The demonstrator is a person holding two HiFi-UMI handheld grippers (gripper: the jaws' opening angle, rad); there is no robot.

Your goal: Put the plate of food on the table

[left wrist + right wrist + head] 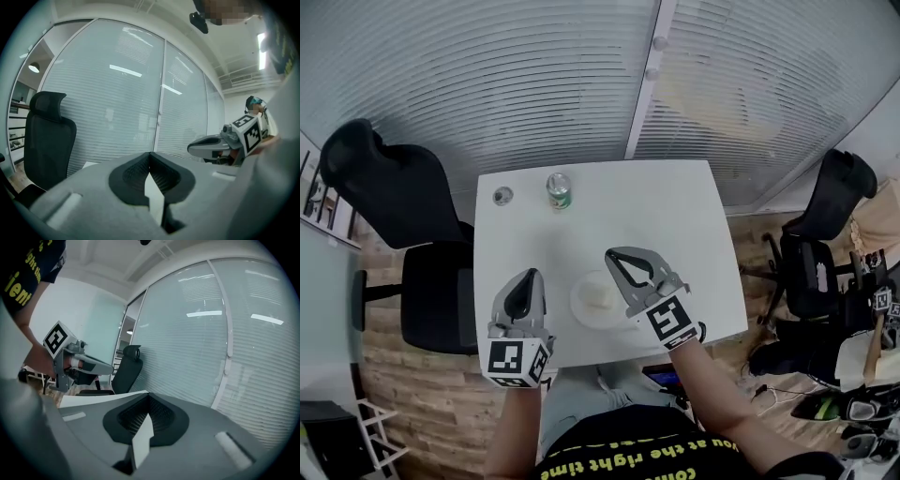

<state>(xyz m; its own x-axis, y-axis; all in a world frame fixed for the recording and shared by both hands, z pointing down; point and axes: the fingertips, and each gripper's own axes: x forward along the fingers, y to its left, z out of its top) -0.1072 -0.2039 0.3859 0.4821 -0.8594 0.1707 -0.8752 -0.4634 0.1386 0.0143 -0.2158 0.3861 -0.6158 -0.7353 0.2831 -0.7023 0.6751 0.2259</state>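
Observation:
A white plate with a pale heap of food lies on the white table near its front edge. The plate sits between my two grippers, and its right rim is hidden under the right one. My left gripper hovers just left of the plate, shut and empty. My right gripper is raised over the plate's right side, also shut with nothing in it. In the left gripper view the jaws meet at their tips and point at the window. The right gripper view shows the same closed jaws.
A green drink can and a small round grey object stand at the table's far edge. A black office chair is at the left, another at the right. A blinded glass wall rises behind the table.

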